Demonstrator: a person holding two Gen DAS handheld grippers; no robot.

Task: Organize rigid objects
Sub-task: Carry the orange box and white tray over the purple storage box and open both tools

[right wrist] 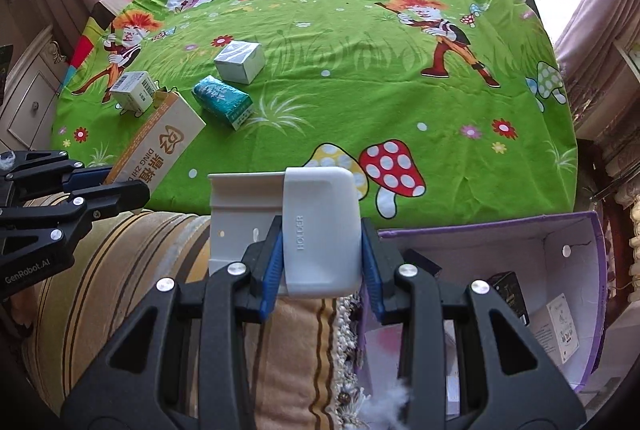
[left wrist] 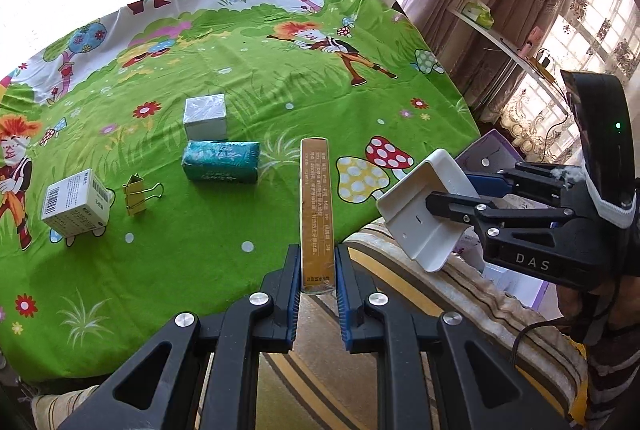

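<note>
Both grippers carry cargo off a bench (left wrist: 280, 89) draped in a green cartoon cloth. The left gripper (left wrist: 318, 270) has its jaws clamped on the narrow edges of a slim orange box (left wrist: 316, 205), held upright and clear of the cloth near the bench's front edge. The right gripper (right wrist: 322, 258) has its jaws pressed on both sides of a white holder (right wrist: 316, 226), which hangs above the gap between the bench and a striped cushion (right wrist: 120, 270).

An open purple box (right wrist: 560, 270) with several items already inside sits just right of the right gripper, and appears to be the collecting bin. Still on the cloth: a grey box (left wrist: 206, 117), a teal pack (left wrist: 222, 161), a barcoded box (left wrist: 76, 201) and a yellow clip (left wrist: 138, 193), all near one another at the left.

The step in hand looks like delivery of both held items to the purple box. To do it well, the right hand would go first, being nearer, lowering the holder well inside the walls before release. The left should wait or pass behind so the two tools do not collide. The tall orange box is gripped low and could swing; keeping it upright and laying it flat along a wall would save room.
</note>
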